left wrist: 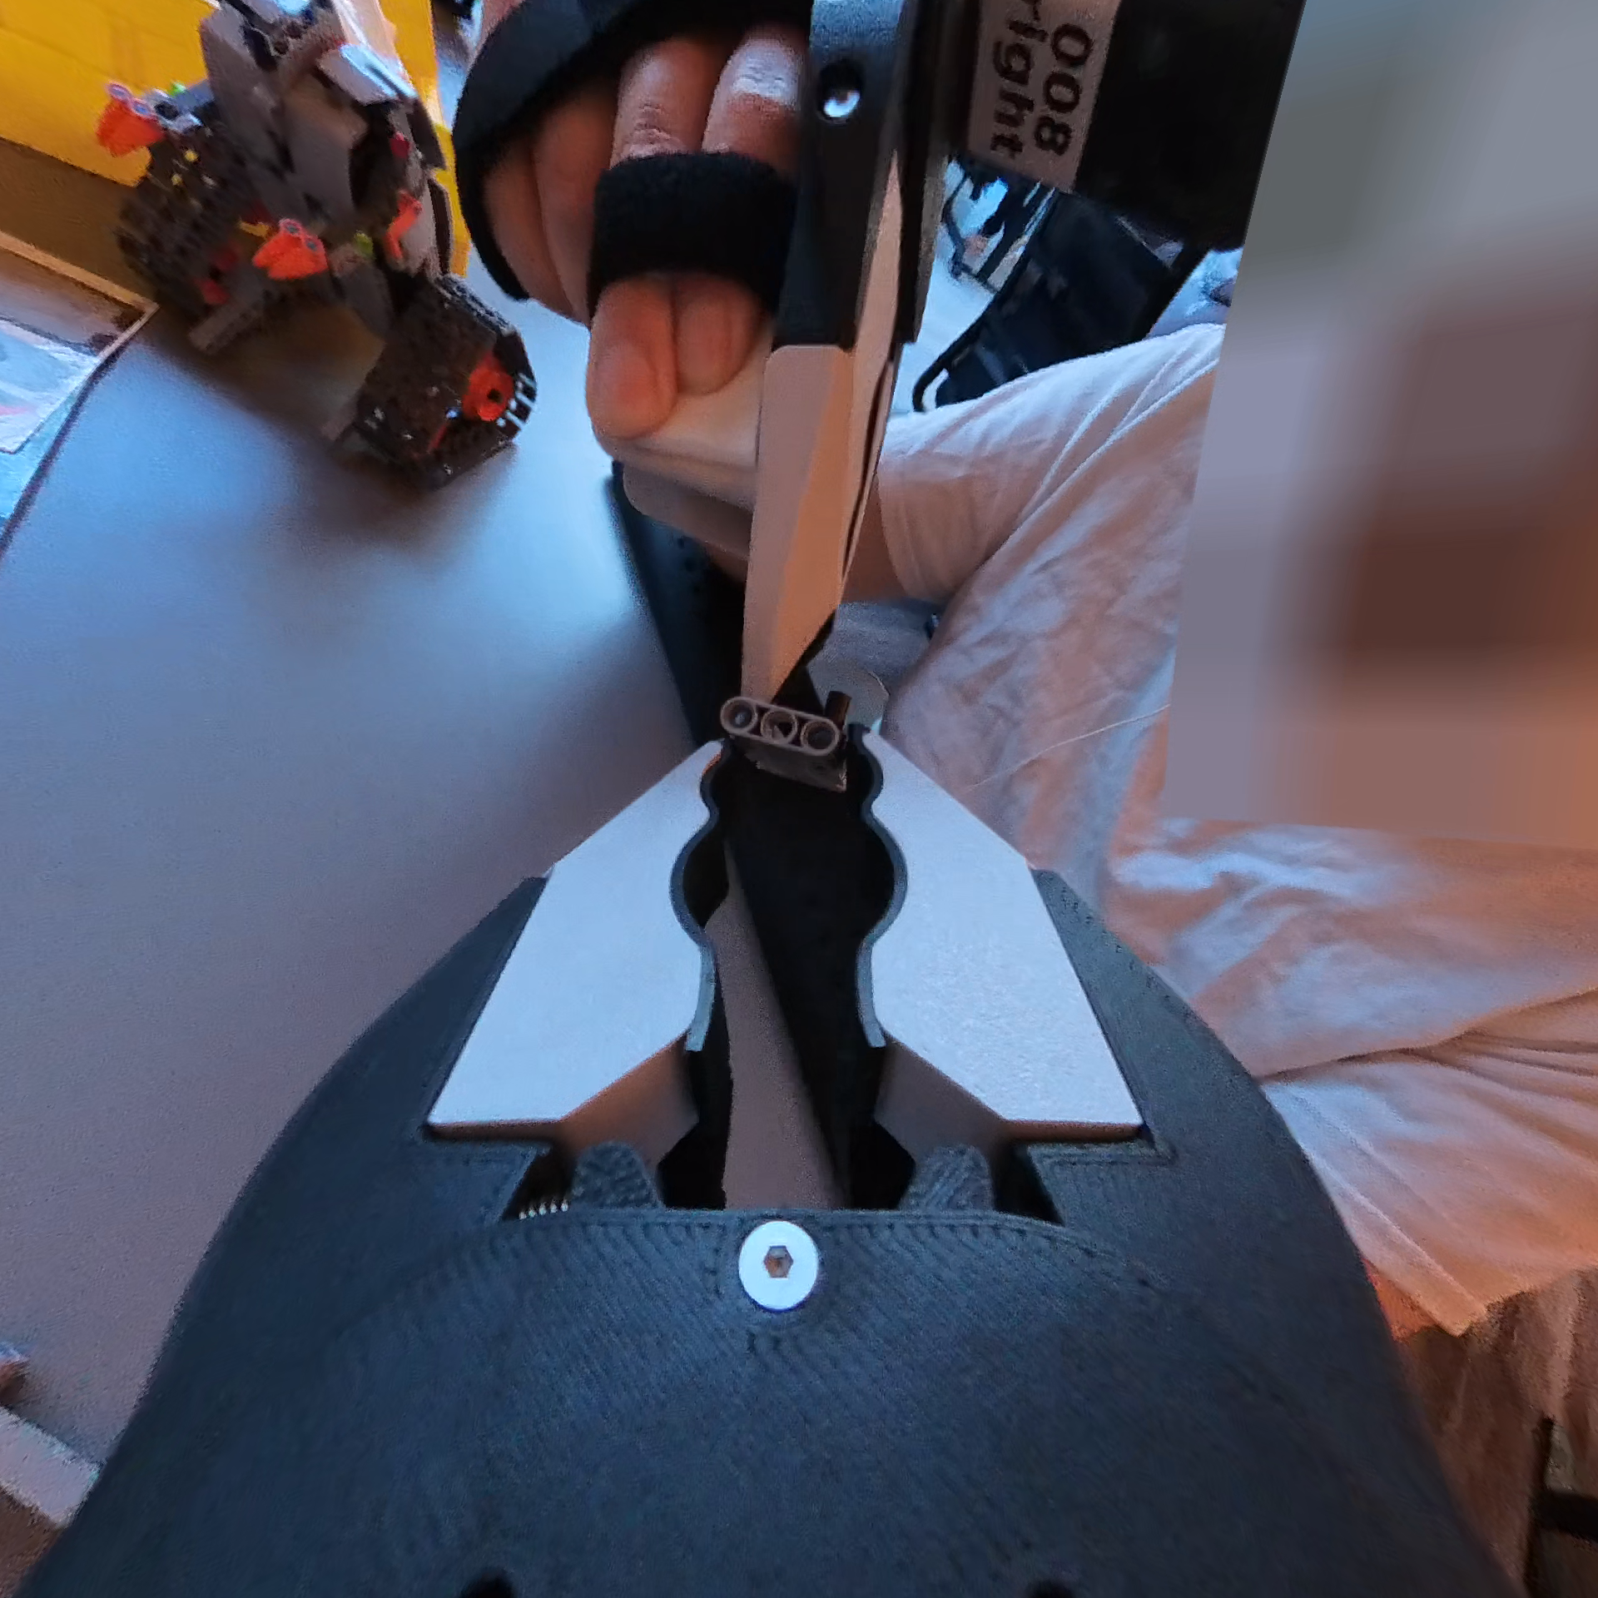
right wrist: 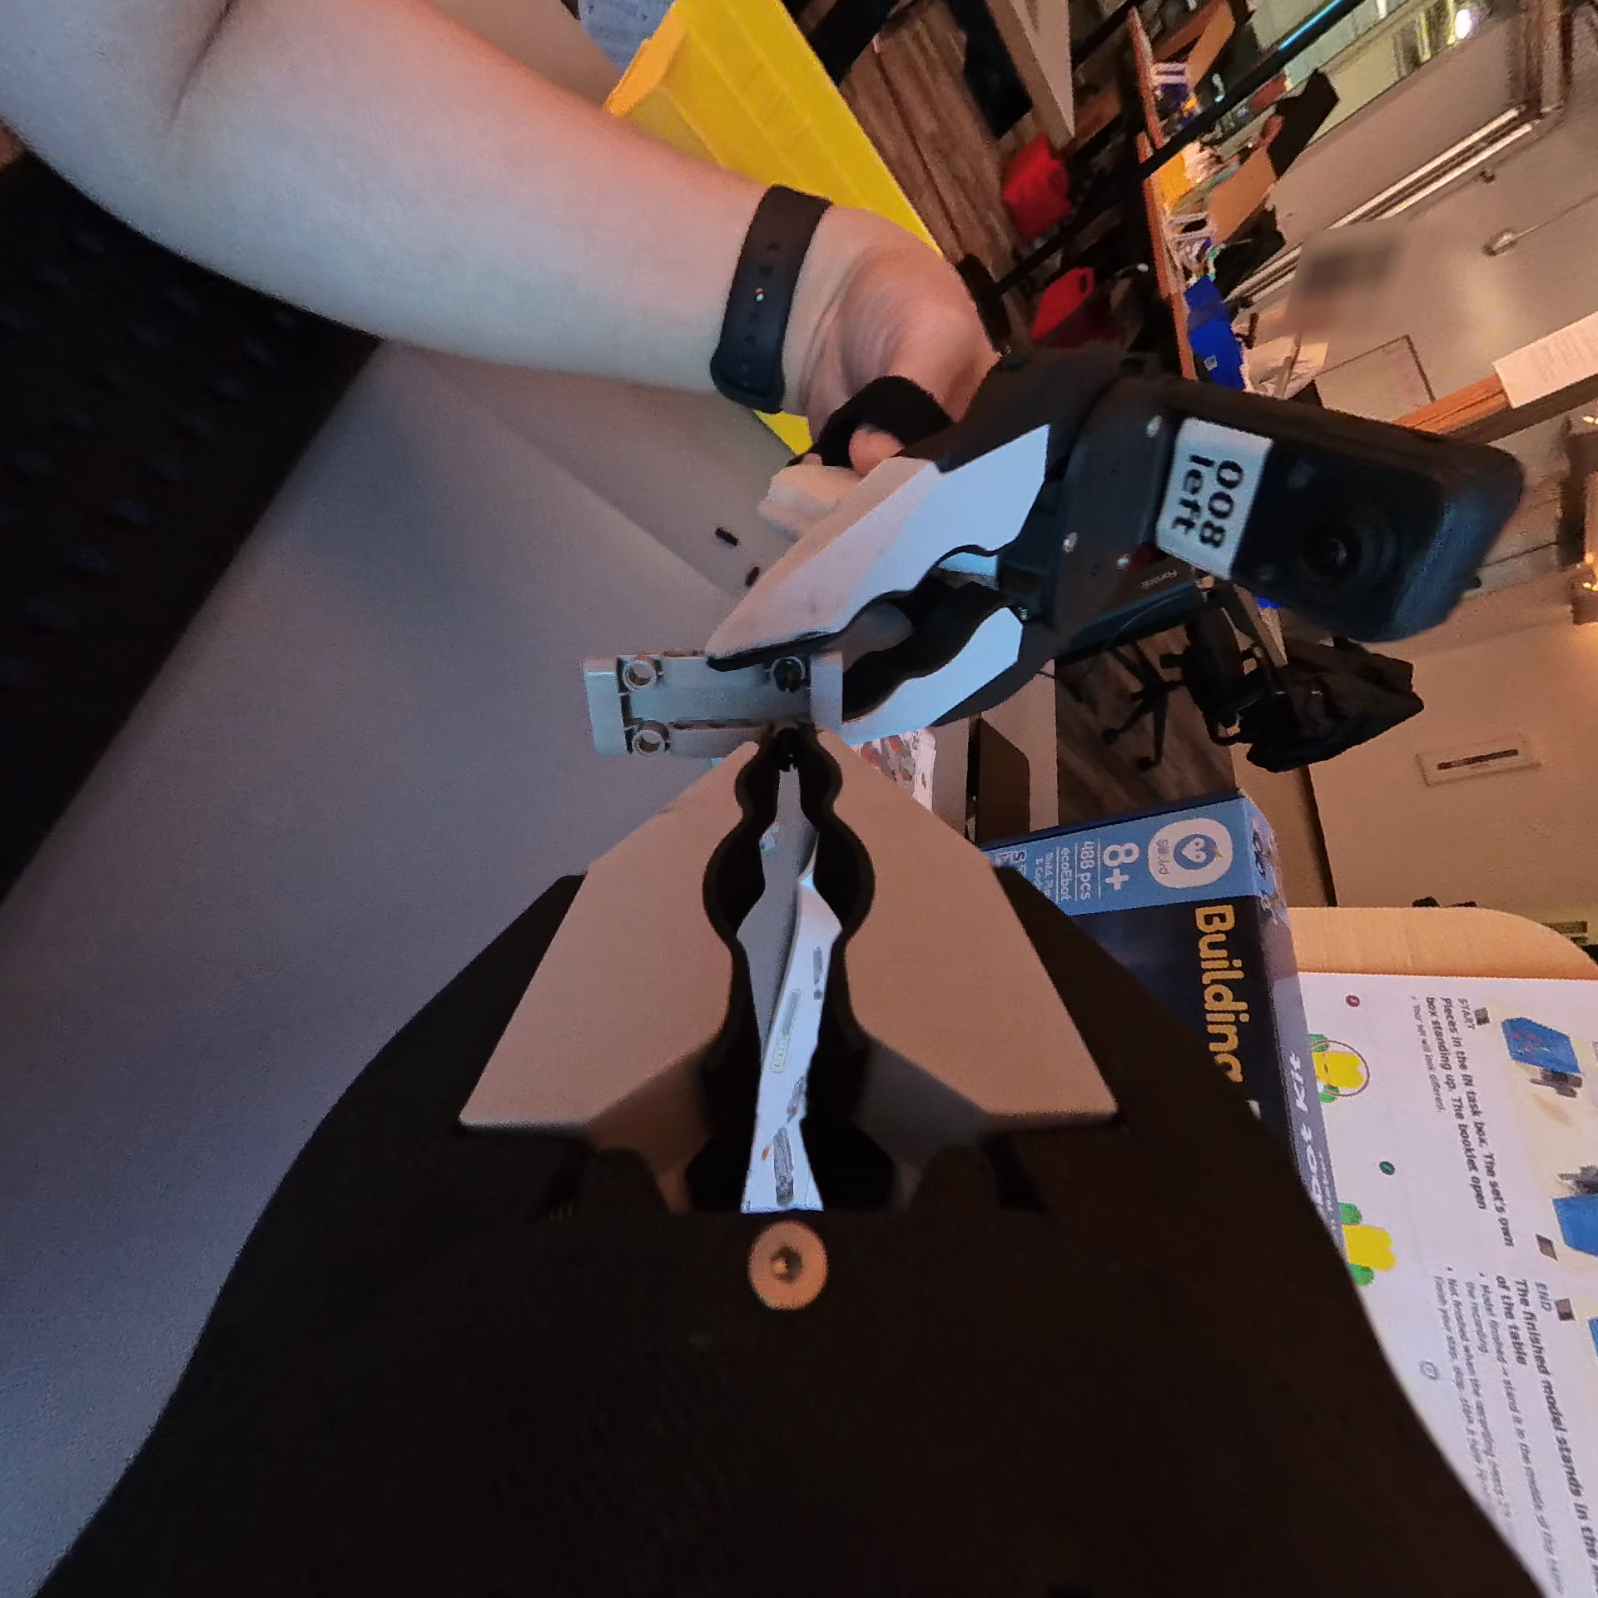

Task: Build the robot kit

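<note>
My left gripper is shut on a small grey building-block beam with three holes, held above the grey table. In the right wrist view the left gripper clamps the right end of this grey beam, which has a black pin in it. My right gripper is shut on a small black pin, and its tips touch the beam's lower edge. In the left wrist view the right gripper comes down from above onto the beam, beside a black pin.
A built model of grey, black and orange blocks stands at the far left by a yellow bin. A blue set box and a printed sheet lie to the right. The person's white shirt is close. Less than 4 cm separates the two grippers' tips.
</note>
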A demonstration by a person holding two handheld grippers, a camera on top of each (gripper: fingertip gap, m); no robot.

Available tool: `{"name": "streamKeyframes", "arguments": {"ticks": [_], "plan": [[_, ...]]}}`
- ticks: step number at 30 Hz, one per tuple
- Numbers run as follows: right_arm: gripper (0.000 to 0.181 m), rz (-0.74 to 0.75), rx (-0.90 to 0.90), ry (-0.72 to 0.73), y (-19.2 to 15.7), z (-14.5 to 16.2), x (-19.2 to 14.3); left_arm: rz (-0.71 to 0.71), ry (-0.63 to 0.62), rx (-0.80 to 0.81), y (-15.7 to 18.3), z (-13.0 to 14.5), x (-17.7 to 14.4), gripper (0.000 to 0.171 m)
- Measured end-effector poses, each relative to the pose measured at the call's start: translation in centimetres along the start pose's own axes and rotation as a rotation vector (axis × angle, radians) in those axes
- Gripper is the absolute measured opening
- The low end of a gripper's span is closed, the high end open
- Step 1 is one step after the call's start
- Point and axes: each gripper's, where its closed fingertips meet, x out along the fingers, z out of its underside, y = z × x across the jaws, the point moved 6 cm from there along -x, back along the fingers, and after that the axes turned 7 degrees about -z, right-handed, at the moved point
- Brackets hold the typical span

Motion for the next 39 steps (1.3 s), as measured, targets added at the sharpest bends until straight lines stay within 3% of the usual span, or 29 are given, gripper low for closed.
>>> {"name": "streamKeyframes", "arguments": {"ticks": [5,8,10,13,16,18,23,27,39], "plan": [[0.007,0.042,0.049,0.023,0.9,0.5,-0.5,0.007,0.076,-0.048,-0.5,-0.5,-0.6,0.023],[0.025,0.062,0.139,0.175,1.8,0.4,-2.0,0.025,0.096,-0.033,0.1,-0.5,-1.2,0.023],[0.030,-0.027,0.302,0.380,2.3,0.4,-3.0,0.034,0.067,0.044,1.0,-0.2,-1.1,0.022],[0.042,-0.293,0.531,0.712,2.3,0.1,-3.3,0.090,0.046,0.197,2.9,0.1,-0.7,0.022],[0.051,-0.440,0.491,0.766,0.8,-0.2,-1.7,0.136,-0.016,0.275,4.2,0.7,0.1,0.022],[0.046,-0.558,0.467,0.821,-0.4,-1.1,-1.3,0.160,-0.051,0.299,4.6,1.0,0.6,0.022],[0.044,-0.612,0.484,0.732,-1.2,-1.5,0.3,0.193,-0.091,0.299,4.6,1.3,1.7,0.023],[0.023,-0.652,0.466,0.661,-1.8,-1.4,0.8,0.212,-0.137,0.255,4.1,1.5,2.2,0.023],[0.021,-0.669,0.378,0.559,-3.0,-1.5,1.2,0.207,-0.206,0.254,3.8,2.0,2.7,0.022]]}}
